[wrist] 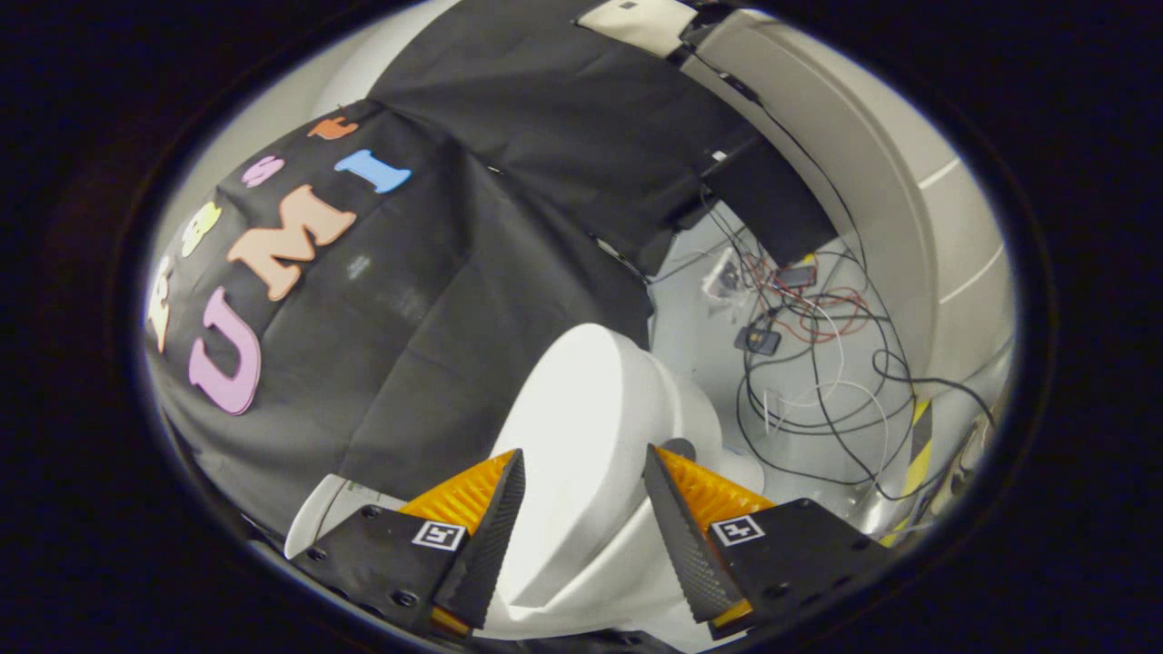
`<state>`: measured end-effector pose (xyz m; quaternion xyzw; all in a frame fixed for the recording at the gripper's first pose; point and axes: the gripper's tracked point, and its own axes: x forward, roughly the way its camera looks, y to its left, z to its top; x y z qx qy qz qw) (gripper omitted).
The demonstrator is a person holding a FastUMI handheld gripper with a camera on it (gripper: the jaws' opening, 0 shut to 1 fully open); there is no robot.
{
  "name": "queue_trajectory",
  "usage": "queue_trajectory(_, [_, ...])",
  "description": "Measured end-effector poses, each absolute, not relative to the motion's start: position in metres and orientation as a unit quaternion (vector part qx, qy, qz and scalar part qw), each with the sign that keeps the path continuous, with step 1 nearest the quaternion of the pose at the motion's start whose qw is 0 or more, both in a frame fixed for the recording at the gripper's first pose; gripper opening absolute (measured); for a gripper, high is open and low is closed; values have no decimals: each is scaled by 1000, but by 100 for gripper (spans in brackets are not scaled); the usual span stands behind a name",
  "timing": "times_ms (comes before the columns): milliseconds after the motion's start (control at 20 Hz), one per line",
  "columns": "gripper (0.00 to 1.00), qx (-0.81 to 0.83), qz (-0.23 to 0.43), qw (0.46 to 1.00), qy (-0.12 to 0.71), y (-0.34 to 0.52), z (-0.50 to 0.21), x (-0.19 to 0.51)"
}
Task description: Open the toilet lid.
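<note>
The gripper point(581, 472) is spread wide and has hold of nothing. The lid point(591, 409) shows in the gap between its fingers and runs on beyond them as a smooth white dome. I cannot tell whether it lies down on the bowl or already stands partly up, nor whether either finger touches it.

The landmark is the lid. On its left hangs the black cloth point(427, 300); on its right, down on the floor point(690, 291), lies a tangle of cables point(818, 363).

The main risk, I judge, is a slip. The lid is rounded and glossy, so fingers closing on its broad face would likely skate off rather than bite. They need the rim, which is hard to make out here. A lift from one side only could twist the hinge or let the lid fall back. A swing to the left might snag the cloth.
</note>
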<state>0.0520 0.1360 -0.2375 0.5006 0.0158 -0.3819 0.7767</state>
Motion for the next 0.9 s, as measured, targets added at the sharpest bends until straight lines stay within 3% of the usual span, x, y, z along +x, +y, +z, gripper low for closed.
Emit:
queue_trajectory(200, [59, 548, -396, 735, 40, 131, -284, 51])
queue_trajectory(350, [59, 577, -386, 718, 41, 127, -303, 62])
queue_trajectory(500, [24, 601, -362, 710, 54, 126, -314, 73])
queue_trajectory(700, [24, 588, -347, 728, 67, 118, -316, 77])
queue_trajectory(900, [14, 591, -347, 726, 57, 119, -306, 80])
